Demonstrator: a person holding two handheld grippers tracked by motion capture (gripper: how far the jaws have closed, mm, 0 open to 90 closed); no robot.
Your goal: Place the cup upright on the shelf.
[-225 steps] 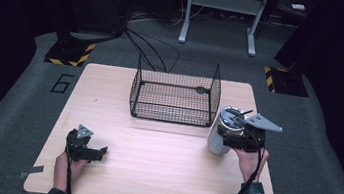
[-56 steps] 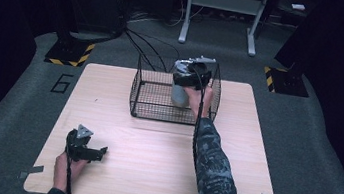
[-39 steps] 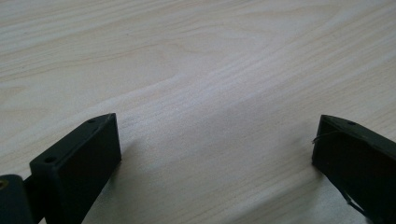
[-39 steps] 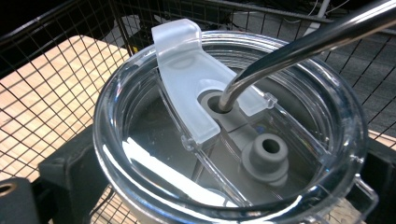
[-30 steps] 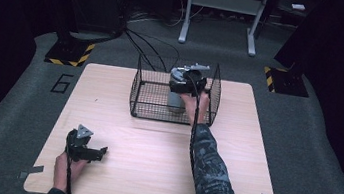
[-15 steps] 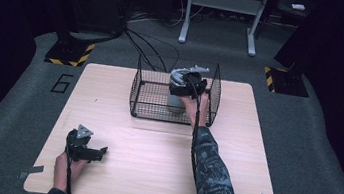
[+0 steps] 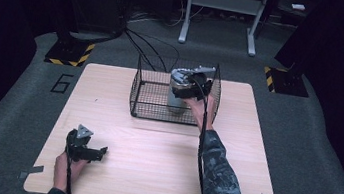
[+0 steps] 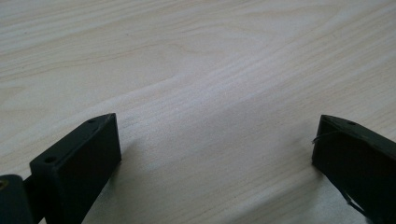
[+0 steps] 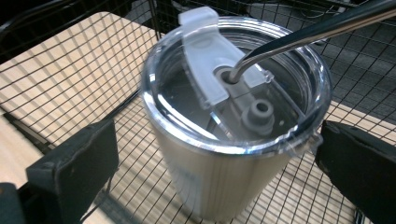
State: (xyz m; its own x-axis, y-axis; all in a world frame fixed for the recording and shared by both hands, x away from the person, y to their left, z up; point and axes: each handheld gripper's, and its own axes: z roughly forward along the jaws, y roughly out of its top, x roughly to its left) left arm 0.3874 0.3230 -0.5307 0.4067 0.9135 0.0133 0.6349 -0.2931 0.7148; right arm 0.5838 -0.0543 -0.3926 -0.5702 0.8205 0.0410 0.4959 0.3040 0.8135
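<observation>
Tumbler (image 9: pixel 229 140) is sitting upright inside the black wire basket (image 7: pixel 148 91) at the far middle of the wooden table (image 7: pixel 163 151), toward the basket's right half, resting on the mesh floor. It's a brushed steel cup with a clear plastic lid (image 9: pixel 224 84) snapped on top, and a metal straw (image 9: pixel 308 32) pokes out through the lid's hole and leans off to one side. Right gripper (image 9: pixel 215 172) is reaching down into the basket from the person's side, with the arm in a camo sleeve (image 7: pixel 219 179) stretched across the table. In the right gripper view its two black jaws are spread wide on either side of the cup; one sits clearly apart from the wall, the other is right by the lid's rim, and I can't tell if it actually touches. So nothing's pinched, the cup stands on its own. Left gripper (image 7: pixel 86 149) is way off at the near left corner of the table, well apart from the basket, held low in the person's hand. Left gripper view has its jaws spread wide open too, with just bare wood grain between them. Floor around the table is dark grey carpet with a "6" (image 7: pixel 63 83) marked on it to the left.
</observation>
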